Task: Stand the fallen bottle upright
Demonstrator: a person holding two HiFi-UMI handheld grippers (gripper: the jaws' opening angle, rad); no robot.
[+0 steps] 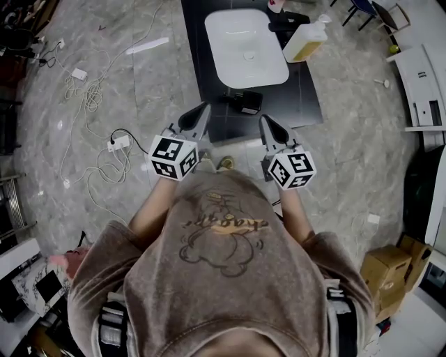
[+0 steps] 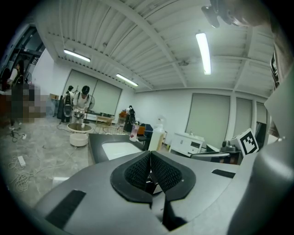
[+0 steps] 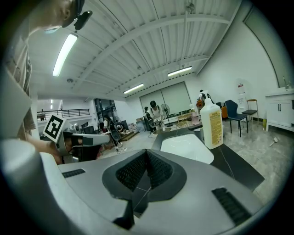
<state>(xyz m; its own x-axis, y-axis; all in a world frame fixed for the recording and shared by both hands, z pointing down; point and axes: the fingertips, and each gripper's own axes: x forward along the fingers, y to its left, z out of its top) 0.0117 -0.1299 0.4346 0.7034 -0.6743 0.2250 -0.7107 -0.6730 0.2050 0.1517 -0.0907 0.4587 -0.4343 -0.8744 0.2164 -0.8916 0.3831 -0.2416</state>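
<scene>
A pale bottle of yellow liquid with a white cap stands upright on the black counter, to the right of the white sink basin. It also shows in the right gripper view as the labelled bottle and in the left gripper view as a pale bottle. My left gripper and right gripper hover side by side at the counter's near edge, well short of the bottle. Both are shut with nothing between the jaws, as seen at the left gripper and the right gripper.
A small black object lies on the counter's near edge. A small red-topped bottle stands at the far end. Cables and power strips lie on the floor at left. Cardboard boxes and a white cabinet stand at right.
</scene>
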